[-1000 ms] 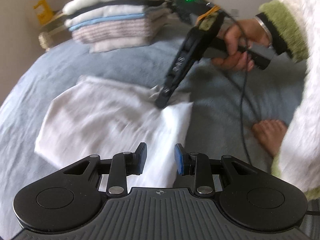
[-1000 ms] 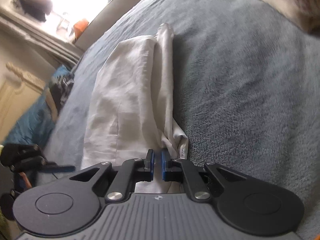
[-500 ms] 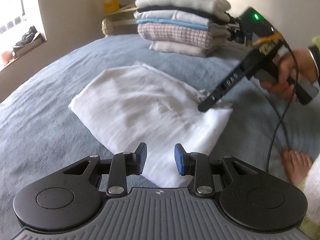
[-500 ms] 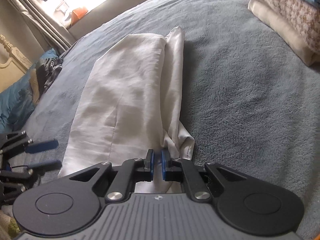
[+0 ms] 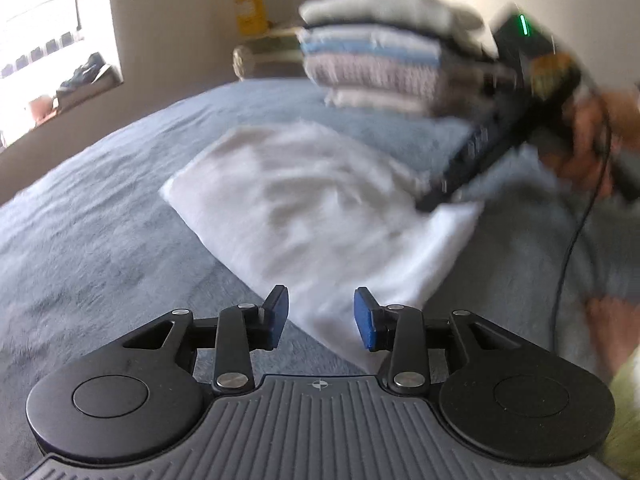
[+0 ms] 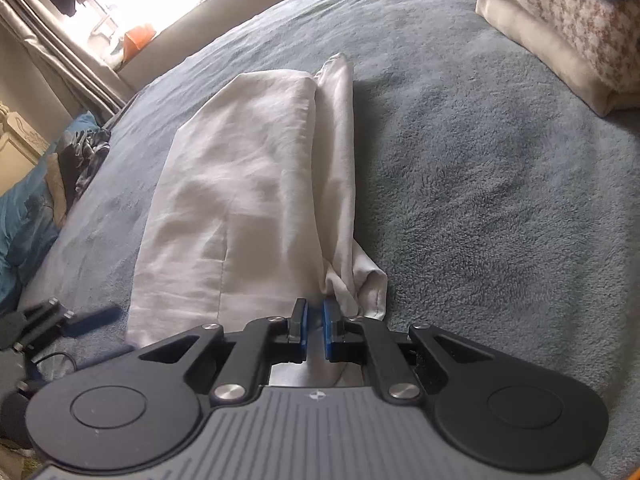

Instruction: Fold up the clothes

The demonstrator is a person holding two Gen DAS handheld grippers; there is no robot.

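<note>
A white garment [image 5: 320, 216] lies partly folded on the grey-blue bedspread [image 5: 100, 248]. In the right wrist view the same white garment [image 6: 248, 200] runs away from me as a long strip. My right gripper [image 6: 315, 314] is shut on its near corner, the cloth pinched between the blue pads. From the left wrist view that right gripper [image 5: 424, 204] touches the garment's right edge, held by a hand [image 5: 588, 148]. My left gripper [image 5: 321, 312] hovers over the garment's near corner; its jaws are opening, with nothing pinched between them.
A stack of folded clothes [image 5: 380, 60] stands at the far side of the bed, also seen as the stack [image 6: 568, 28] at the upper right. A window [image 5: 52, 40] is on the left. A cable [image 5: 568, 256] hangs from the right gripper. A blue bundle [image 6: 24, 216] lies beside the bed.
The left wrist view has rolled and shifted, so the garment and stack now sit further right, and its jaws stand wider apart. The right gripper keeps its pinch on the cloth.
</note>
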